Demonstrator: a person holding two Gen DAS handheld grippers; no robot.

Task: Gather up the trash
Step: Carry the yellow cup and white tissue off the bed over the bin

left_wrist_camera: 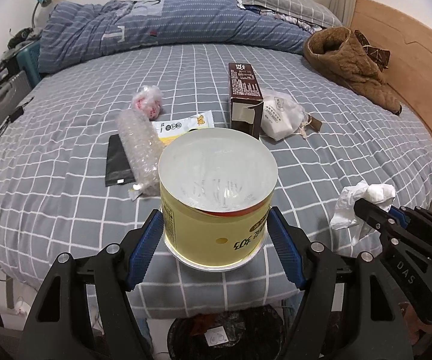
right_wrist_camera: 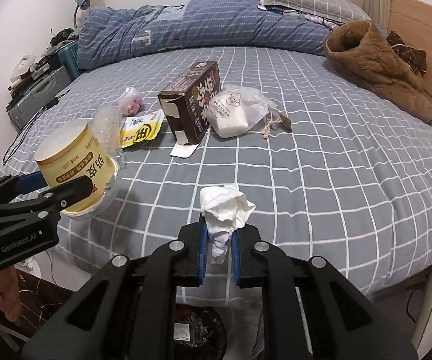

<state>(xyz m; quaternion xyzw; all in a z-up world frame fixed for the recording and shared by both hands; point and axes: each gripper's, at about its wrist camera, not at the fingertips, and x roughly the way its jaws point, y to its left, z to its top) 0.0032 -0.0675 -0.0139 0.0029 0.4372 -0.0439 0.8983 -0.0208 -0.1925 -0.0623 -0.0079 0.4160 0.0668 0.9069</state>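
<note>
Both grippers hold trash clear of the grey checked bed (left_wrist_camera: 351,150), above its near edge. The left gripper (left_wrist_camera: 216,231) clamps a yellow tub (left_wrist_camera: 216,198), held upside down with its pale base toward the camera, both blue pads pressed against its sides. The right gripper (right_wrist_camera: 219,240) has its jaws drawn nearly together, pinching a crumpled white tissue (right_wrist_camera: 225,207). A black-lined waste bin (left_wrist_camera: 228,333) stands on the floor directly below the grippers, at the foot of the bed; some litter appears to lie in it, though what it is cannot be told. Neither held item is yet in the bin. Still on the bed are a brown carton (left_wrist_camera: 244,96), a white drawstring pouch (left_wrist_camera: 279,114), a yellow-and-white snack wrapper (left_wrist_camera: 186,124), a roll of bubble wrap (left_wrist_camera: 139,150), a flat black packet (left_wrist_camera: 117,162) and a pink-and-clear plastic wad (left_wrist_camera: 148,102). The task is judged to be at an early-to-middle stage.
</note>
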